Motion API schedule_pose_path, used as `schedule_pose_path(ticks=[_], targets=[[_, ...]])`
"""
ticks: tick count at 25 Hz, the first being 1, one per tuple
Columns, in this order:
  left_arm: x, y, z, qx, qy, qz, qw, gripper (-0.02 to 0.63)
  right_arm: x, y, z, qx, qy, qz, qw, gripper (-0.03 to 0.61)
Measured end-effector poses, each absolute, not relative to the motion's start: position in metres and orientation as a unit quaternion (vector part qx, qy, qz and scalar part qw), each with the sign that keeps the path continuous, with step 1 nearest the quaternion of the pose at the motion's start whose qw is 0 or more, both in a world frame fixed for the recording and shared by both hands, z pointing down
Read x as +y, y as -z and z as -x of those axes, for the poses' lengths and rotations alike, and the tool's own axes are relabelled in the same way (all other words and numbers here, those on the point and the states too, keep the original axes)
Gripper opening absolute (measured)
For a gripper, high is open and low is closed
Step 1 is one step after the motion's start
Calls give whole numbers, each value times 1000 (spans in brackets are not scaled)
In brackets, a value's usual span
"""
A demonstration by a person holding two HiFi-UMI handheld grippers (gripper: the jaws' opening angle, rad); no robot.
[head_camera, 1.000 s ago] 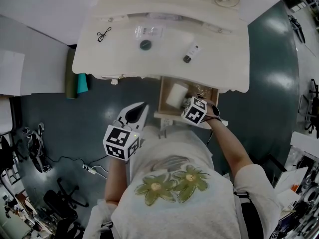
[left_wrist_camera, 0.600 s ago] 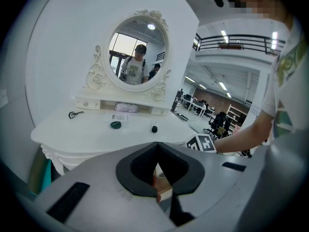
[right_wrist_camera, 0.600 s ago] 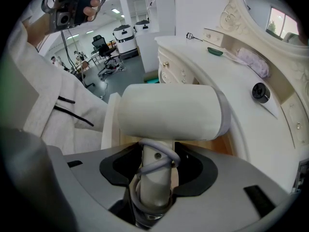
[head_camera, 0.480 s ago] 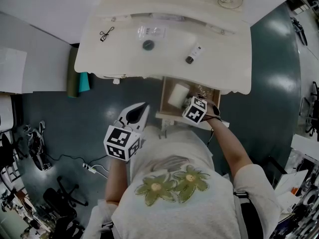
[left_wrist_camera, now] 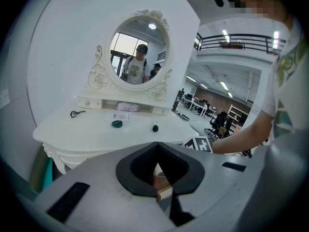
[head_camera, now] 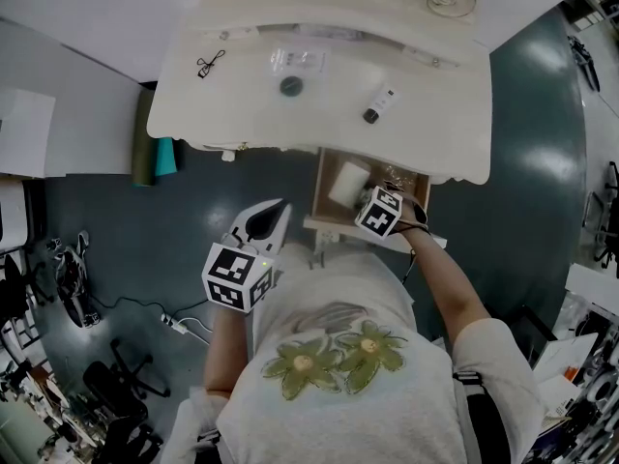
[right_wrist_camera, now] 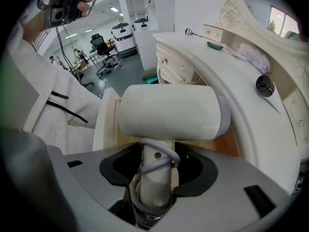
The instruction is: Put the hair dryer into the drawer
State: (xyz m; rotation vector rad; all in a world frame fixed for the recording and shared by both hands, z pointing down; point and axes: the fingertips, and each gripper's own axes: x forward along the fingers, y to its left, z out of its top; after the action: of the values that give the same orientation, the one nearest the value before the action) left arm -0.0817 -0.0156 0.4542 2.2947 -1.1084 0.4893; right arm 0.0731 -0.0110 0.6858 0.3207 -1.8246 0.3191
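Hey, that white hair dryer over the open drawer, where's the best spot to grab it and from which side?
Take the hair dryer by its slim handle, coming in from the handle's free end. The barrel is broad and round, poor for two jaws; the handle is narrow and straight. The right gripper holds it that way now, above the drawer.

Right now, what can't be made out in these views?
- Drawer floor: head view, mostly under the hair dryer and right gripper; right gripper view, dryer body blocks it.
- Cord far end: right gripper view, runs below the jaws, out of sight.
- Small bottle, dark round item on the dressing table: head view, too small to identify.
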Motion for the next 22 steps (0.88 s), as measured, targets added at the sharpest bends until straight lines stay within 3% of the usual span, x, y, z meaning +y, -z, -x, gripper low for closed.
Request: schedule_pose_path(ticks=[22], targets=[[-22,-455,80,-412,-185,-849,273,8,-15,-713,-71,-780,-144,-135,594,218]])
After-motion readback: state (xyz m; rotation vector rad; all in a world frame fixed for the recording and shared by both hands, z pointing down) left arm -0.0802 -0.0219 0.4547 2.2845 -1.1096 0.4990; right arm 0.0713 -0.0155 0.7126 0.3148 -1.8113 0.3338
